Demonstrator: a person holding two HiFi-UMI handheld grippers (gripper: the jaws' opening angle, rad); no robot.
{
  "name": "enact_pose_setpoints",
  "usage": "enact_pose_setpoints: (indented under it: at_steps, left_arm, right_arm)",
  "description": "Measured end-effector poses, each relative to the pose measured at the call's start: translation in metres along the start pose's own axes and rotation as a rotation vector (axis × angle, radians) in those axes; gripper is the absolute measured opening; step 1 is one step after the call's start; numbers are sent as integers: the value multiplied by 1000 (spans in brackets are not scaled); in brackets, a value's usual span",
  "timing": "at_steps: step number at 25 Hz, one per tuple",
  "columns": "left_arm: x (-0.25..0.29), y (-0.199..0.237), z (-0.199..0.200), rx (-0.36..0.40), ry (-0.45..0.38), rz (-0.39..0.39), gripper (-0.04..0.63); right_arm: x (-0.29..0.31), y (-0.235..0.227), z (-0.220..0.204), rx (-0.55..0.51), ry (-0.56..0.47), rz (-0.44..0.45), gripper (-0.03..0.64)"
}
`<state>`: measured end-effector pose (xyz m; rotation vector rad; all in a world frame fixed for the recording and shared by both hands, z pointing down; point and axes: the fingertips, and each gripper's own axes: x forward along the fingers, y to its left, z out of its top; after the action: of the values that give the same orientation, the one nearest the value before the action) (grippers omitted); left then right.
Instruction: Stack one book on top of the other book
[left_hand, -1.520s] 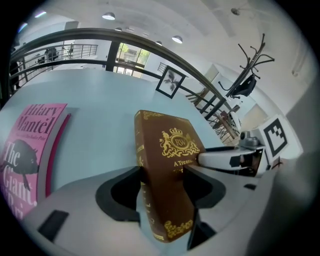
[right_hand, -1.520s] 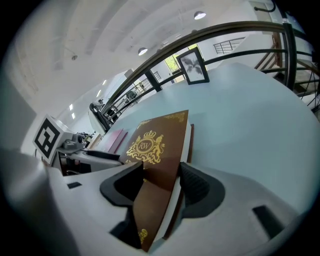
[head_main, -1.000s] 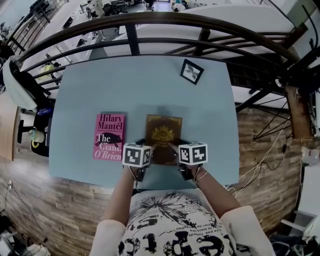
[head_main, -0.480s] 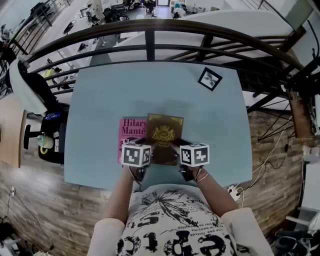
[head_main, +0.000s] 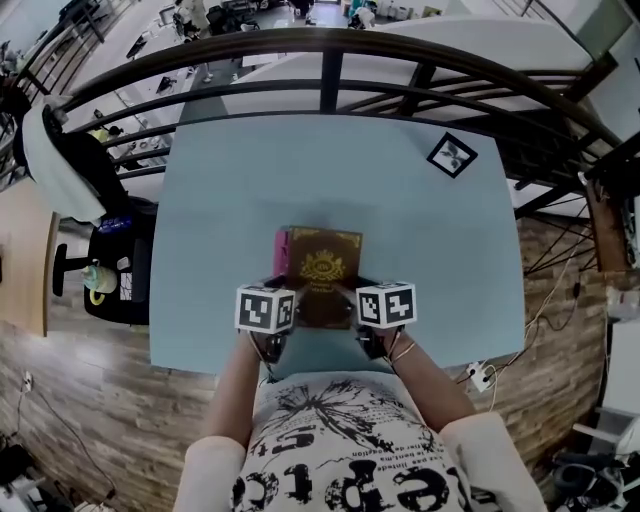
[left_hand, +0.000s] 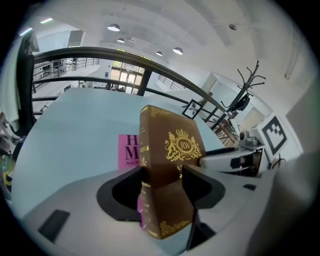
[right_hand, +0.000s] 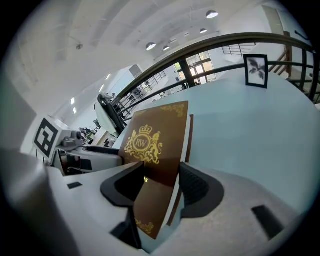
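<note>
The left gripper (left_hand: 162, 172) is clamping the near left corner of the brown book (head_main: 322, 265), its jaws pressing on the spine side. The right gripper (right_hand: 157, 175) is pinching the near right corner, one jaw on the cover and the other underneath. Together they are holding the book over the pink book (head_main: 279, 252), which is lying on the blue table (head_main: 250, 190) and showing only as a strip along the brown book's left edge. Whether the two books are touching is unclear. A framed picture (head_main: 453, 154) is sitting at the table's far right corner, before a dark railing (head_main: 330, 40).
</note>
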<state>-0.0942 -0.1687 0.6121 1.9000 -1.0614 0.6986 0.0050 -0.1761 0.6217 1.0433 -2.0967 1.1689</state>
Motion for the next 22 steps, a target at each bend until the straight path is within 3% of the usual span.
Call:
enact_pose_setpoints:
  at_steps: [9, 22]
  left_arm:
    - [-5, 45, -19, -32, 37, 0, 250]
    - [11, 53, -30, -98, 56, -26, 250]
  right_arm:
    - [38, 27, -9, 11, 44, -10, 212]
    - [53, 16, -16, 52, 71, -26, 218]
